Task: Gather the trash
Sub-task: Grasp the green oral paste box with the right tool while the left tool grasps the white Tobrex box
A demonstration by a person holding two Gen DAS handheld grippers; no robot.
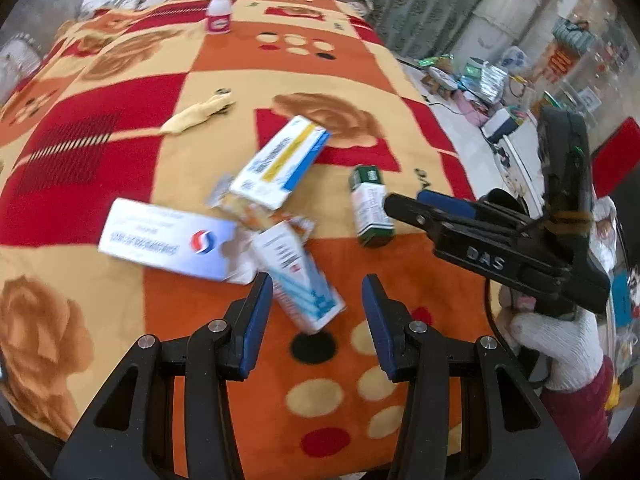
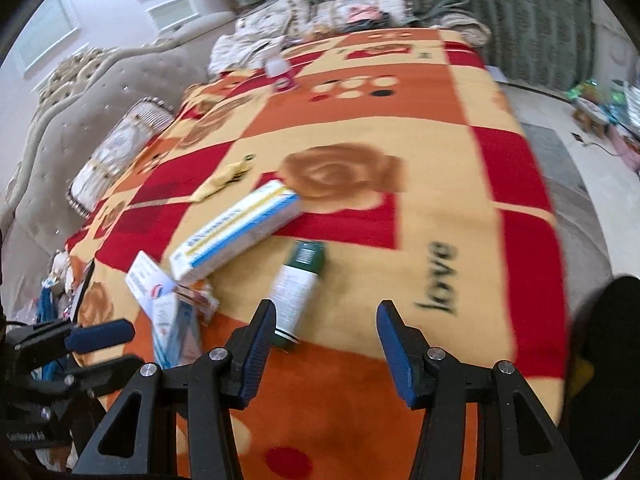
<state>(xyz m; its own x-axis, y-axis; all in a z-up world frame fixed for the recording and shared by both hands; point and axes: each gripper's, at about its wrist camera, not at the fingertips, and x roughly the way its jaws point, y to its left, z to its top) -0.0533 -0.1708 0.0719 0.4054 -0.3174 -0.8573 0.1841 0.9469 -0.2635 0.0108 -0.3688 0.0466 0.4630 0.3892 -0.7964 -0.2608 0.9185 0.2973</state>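
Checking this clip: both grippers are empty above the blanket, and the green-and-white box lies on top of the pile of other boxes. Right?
Not quite. The green-and-white box lies by itself on the blanket, apart from the pile of boxes; the left wrist view shows it. Both the left gripper and right gripper are empty.

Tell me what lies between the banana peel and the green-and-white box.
The blue-and-yellow box lies between the banana peel and the green-and-white box; both wrist views show it.

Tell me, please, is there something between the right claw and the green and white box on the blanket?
Nothing visible does. The green and white box lies alone on the blanket, just ahead of the open right claw, nearer its left finger. The other boxes lie further left.
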